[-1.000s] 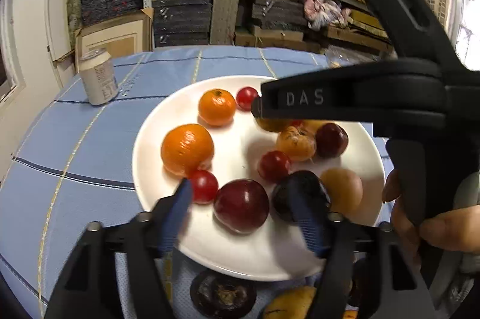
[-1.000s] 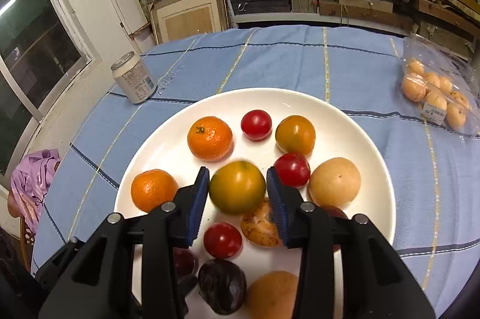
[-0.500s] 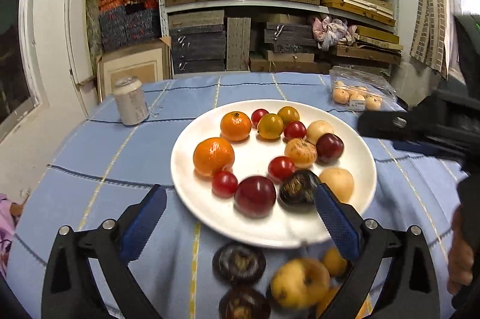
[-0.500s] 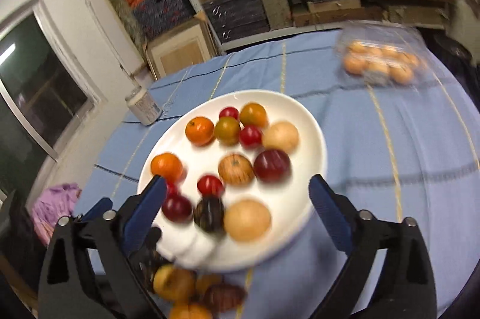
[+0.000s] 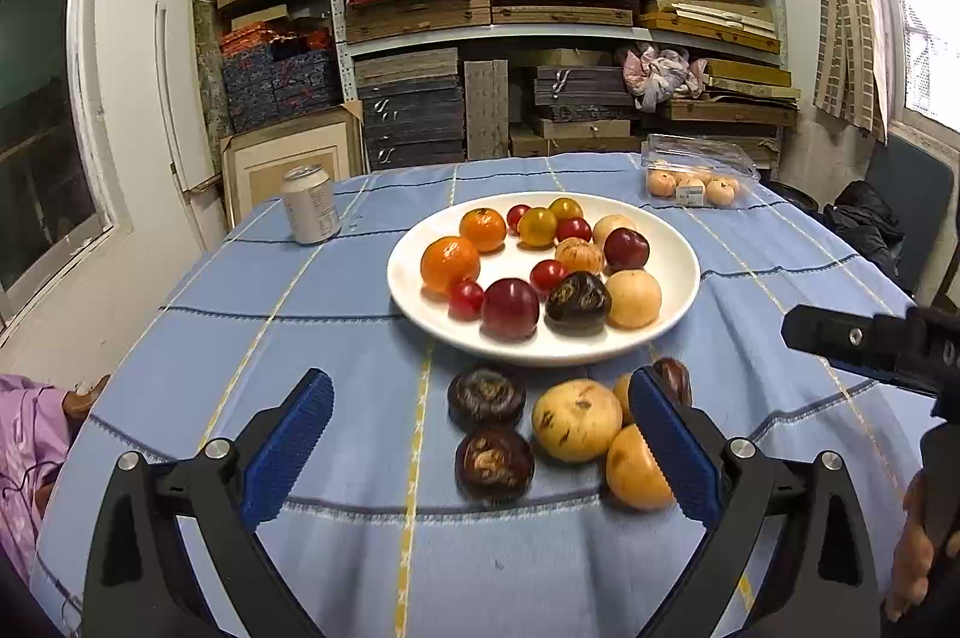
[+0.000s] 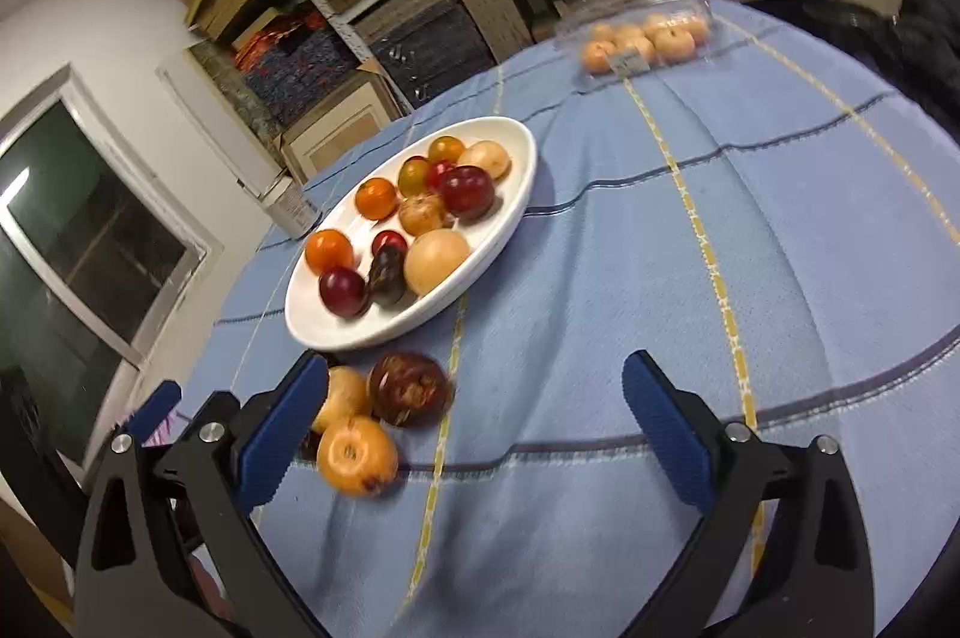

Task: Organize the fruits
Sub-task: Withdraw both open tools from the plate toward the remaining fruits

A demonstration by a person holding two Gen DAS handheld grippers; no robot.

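The left gripper (image 5: 480,434) stood with its blue pads spread wide at the bottom of its frame, its jaws having just been opening, and nothing was pinched between them. Loose fruit lay on the blue tablecloth (image 5: 288,314) just above the gap: two dark fruits (image 5: 487,396) and a yellow fruit (image 5: 576,419) beside the right pad. The white plate (image 5: 543,347) sat at frame centre, holding oranges (image 5: 450,263), small tomatoes, plums and pale round fruit. A can (image 5: 310,203) stood upper left of the plate and a clear fruit box (image 5: 696,173) upper right. The right gripper (image 6: 477,431) was likewise spread with its jaws just opened further, empty over bare cloth, the plate up and left of it.
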